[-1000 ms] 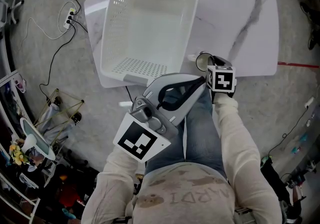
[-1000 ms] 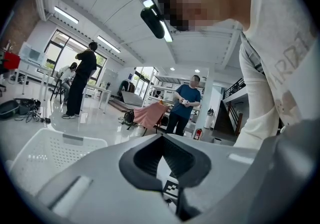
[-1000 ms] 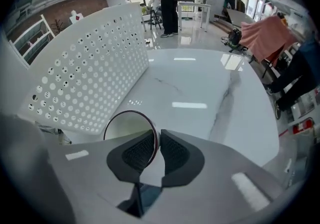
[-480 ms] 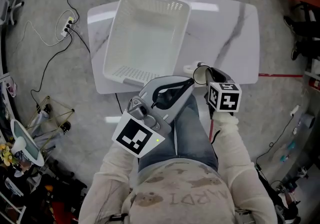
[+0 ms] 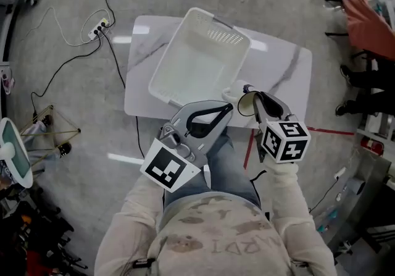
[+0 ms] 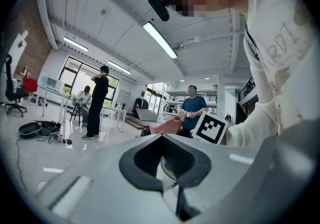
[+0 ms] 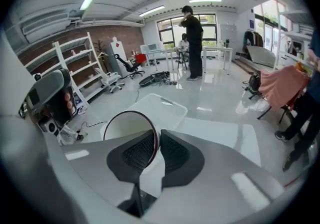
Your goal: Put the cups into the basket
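Note:
A white cup with a dark red rim [image 5: 245, 103] hangs over the near edge of the white marble table [image 5: 281, 74], and my right gripper [image 5: 252, 97] is shut on its wall. In the right gripper view the cup [image 7: 125, 130] has its wall pinched between the two dark pads of the gripper [image 7: 156, 140]. The white plastic basket [image 5: 228, 37] stands on the table just beyond and left of the cup, with nothing inside, and shows again past the cup [image 7: 161, 103]. My left gripper [image 5: 229, 108] is held over my lap, jaw tips touching, holding nothing.
A power strip [image 5: 99, 25] and its cables lie on the floor left of the table. A red cloth [image 5: 370, 18] and a seated person's legs are at the far right. Shelving [image 7: 75, 67] and standing people [image 7: 192, 42] are farther back in the room.
My head has risen, so the table and basket look smaller. The right gripper has lifted the cup up from the table's near edge. The left gripper stays shut over my lap.

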Action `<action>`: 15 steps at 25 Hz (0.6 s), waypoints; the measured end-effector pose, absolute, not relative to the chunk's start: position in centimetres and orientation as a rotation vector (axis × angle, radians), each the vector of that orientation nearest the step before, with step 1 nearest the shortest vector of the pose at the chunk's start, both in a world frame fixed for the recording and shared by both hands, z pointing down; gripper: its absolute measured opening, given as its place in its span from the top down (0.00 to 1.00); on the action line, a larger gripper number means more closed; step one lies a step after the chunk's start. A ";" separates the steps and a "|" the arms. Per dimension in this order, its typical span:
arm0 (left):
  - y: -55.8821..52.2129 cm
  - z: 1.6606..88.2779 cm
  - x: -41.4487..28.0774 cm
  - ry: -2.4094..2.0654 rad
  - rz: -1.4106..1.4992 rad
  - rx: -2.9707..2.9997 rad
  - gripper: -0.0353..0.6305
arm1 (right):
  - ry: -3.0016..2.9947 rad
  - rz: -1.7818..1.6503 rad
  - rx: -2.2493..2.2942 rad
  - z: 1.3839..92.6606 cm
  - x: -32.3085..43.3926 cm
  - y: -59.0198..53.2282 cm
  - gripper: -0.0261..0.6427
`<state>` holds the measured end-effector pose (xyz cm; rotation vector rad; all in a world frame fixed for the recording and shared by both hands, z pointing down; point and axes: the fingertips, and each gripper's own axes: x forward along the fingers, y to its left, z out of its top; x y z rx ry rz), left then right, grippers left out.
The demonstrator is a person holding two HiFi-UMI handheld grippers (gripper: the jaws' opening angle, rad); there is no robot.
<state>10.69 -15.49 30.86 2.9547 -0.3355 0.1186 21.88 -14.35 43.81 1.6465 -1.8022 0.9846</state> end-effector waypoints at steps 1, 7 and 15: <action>-15.7 30.7 10.0 -0.356 0.120 2.956 0.95 | -1.828 0.973 1.624 43.6 20.9 -15.1 0.87; -16.9 31.0 5.9 -0.500 0.115 2.924 0.95 | -1.915 0.930 1.429 46.9 14.7 -19.3 0.87; -18.5 33.3 1.2 -0.637 0.116 2.867 0.95 | -1.888 0.937 1.212 55.3 8.7 -22.9 0.87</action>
